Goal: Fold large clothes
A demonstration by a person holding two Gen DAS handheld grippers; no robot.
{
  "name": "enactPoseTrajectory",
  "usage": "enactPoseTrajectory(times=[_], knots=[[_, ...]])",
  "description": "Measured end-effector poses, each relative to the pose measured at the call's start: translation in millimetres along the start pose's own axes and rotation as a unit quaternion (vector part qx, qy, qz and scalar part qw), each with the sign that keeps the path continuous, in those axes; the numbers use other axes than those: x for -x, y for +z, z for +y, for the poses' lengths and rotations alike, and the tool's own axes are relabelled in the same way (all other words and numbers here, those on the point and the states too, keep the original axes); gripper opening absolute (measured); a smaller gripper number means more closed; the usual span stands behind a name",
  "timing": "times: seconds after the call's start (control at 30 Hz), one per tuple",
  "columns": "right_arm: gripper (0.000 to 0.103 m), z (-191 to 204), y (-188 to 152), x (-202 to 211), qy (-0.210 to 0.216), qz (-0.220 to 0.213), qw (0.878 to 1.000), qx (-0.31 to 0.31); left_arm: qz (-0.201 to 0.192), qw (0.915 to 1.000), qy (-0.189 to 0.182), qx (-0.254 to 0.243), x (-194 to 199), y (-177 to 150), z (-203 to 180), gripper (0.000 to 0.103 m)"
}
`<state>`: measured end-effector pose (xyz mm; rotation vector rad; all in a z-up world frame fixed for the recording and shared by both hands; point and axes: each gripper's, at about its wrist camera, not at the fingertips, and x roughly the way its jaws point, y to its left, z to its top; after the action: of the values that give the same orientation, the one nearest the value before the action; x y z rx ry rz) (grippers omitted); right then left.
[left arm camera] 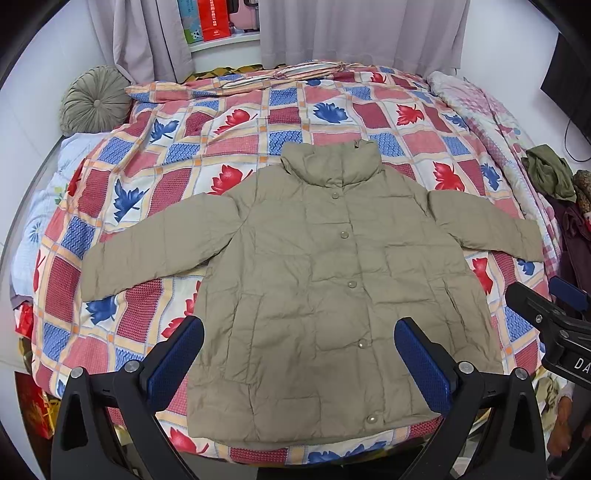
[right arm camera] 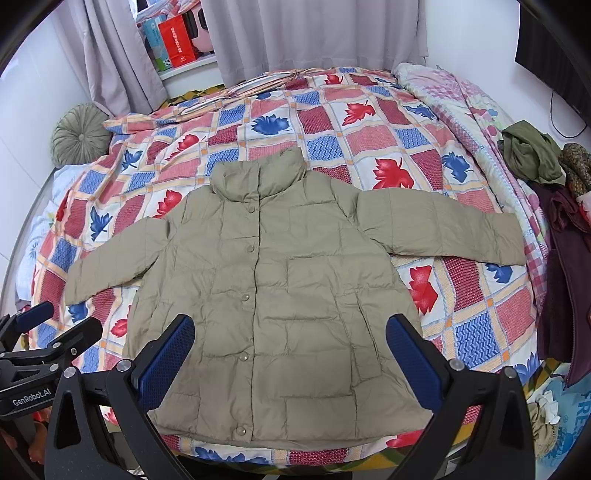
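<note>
Bed (left arm camera: 92, 332) fills both views, covered by a patchwork quilt with red and blue leaf print. Nearest the cameras: left hand-held gripper (left arm camera: 299, 365) with blue-padded jaws spread wide, nothing between them, poised above the jacket hem; right hand-held gripper (right arm camera: 290, 363) likewise parted and empty over the hem. Khaki puffer jacket (left arm camera: 317, 280) lies flat, front up, snaps fastened, both sleeves spread outward, collar pointing away. Farther right: heap of dark clothes (right arm camera: 535, 158) at bed edge. Farther left: round green cushion (left arm camera: 94, 99). Behind: grey curtains (left arm camera: 354, 33), boxes on the sill (right arm camera: 173, 40).
</note>
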<state>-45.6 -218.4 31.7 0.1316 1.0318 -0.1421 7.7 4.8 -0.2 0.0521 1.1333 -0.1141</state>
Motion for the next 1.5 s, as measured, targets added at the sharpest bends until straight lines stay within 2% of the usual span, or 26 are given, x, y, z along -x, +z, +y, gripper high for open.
enactPoseTrajectory(times=[0.83, 1.5], knots=[[0.103, 0.2, 0.3, -0.2, 0.000, 0.002, 1.000, 0.001, -0.002, 1.0000, -0.002, -0.002, -0.4, 0.3, 1.9, 0.103], [0.103, 2.4, 1.1, -1.0, -0.002, 0.004, 1.000, 0.006, -0.003, 0.9999, -0.008, 0.014, 0.8, -1.0, 17.3, 0.103]])
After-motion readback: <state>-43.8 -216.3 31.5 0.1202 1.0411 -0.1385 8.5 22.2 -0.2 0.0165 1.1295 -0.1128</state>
